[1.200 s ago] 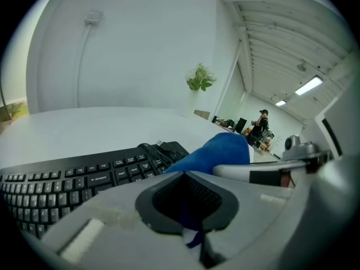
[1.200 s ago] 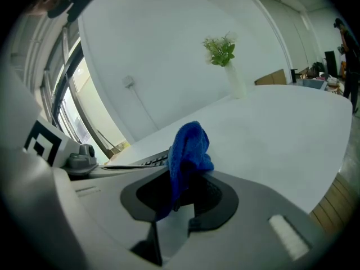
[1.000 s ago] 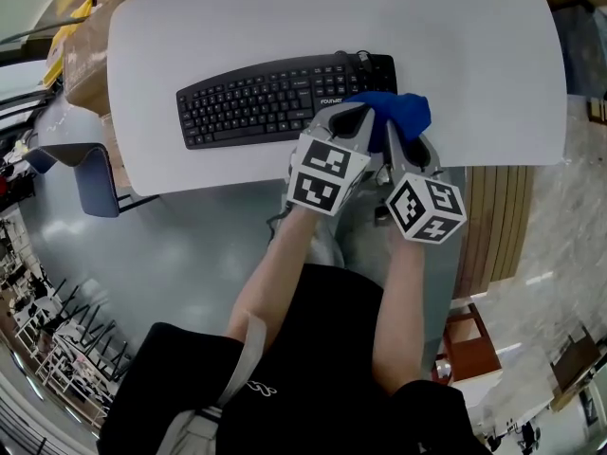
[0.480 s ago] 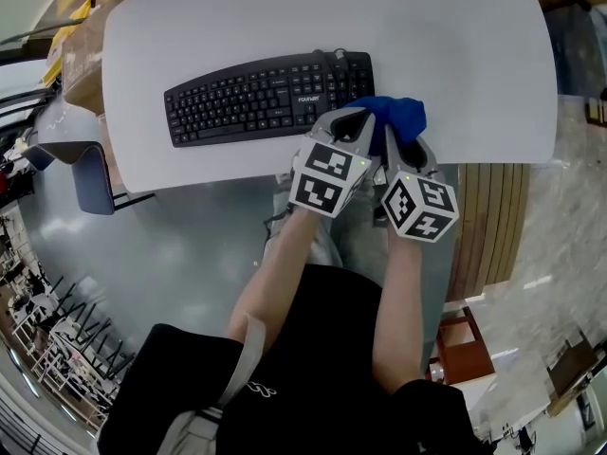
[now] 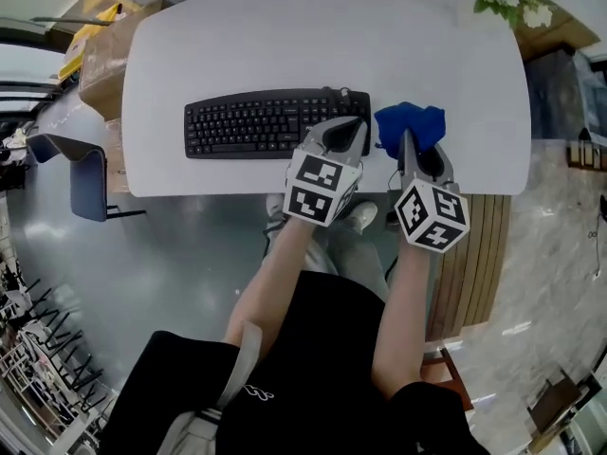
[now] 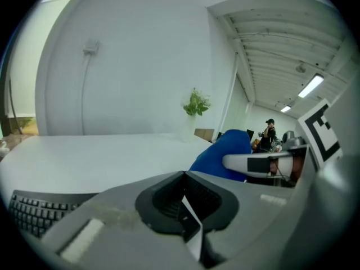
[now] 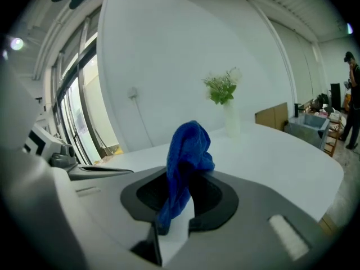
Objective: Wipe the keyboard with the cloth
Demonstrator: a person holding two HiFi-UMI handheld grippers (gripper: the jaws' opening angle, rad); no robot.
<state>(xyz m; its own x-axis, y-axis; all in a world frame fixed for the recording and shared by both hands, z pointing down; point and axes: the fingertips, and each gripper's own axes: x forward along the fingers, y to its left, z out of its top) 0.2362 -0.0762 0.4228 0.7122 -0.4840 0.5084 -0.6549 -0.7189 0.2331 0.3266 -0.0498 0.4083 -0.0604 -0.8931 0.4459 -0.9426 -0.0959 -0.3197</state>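
The black keyboard (image 5: 270,121) lies flat on the white table (image 5: 285,36), its long side running along the table's near edge. The left gripper (image 6: 184,191) is at the keyboard's right end, over its near right corner. Its jaws are pressed fully together with nothing between them, and I cannot tell whether it touches the keys. The right gripper (image 7: 185,204) is just to the right of the keyboard, side by side with the left one. Its jaws are clamped on the blue cloth (image 7: 188,151), which bunches up out of them past the tips. The cloth sits just beside the keyboard's right end, not on the keys. A plant (image 7: 223,94) in a pale vase stands well apart from the keyboard, behind it to the right.
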